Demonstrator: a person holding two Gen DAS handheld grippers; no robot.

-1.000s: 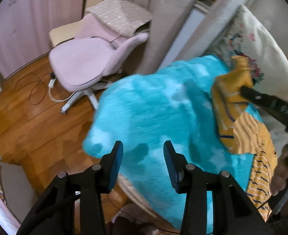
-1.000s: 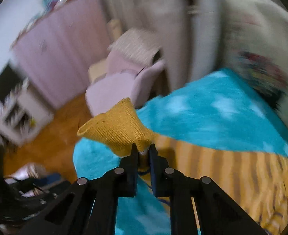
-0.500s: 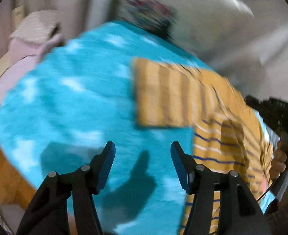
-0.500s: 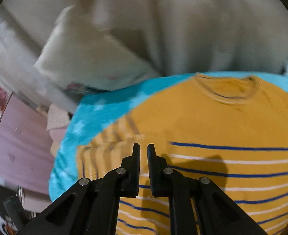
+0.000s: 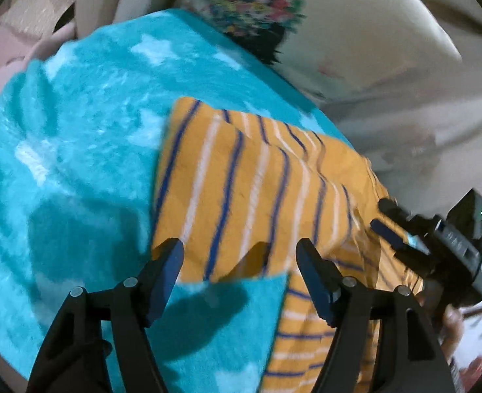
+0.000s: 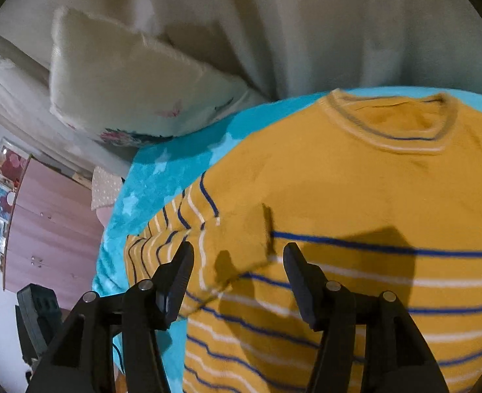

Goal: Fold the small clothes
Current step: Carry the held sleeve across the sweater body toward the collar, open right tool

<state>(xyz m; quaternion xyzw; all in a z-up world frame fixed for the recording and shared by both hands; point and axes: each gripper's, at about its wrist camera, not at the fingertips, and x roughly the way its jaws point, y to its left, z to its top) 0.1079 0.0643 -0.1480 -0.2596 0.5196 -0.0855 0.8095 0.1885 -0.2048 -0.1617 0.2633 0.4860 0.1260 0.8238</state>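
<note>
A turquoise fleece blanket (image 5: 77, 150) w/ pale star shapes covers the surface; behind it, a cream pillow (image 6: 133, 88) w/ a floral print leans on beige drapery (image 6: 339, 26). At left, a pink wardrobe (image 6: 54, 229), framed pictures (image 6: 7, 167) on a white wall, a polka-dot cushion (image 6: 105, 186). Light is dim, indoor.

Both wrist views look steeply down, close over one striped sweater (image 5: 241, 196).
</note>
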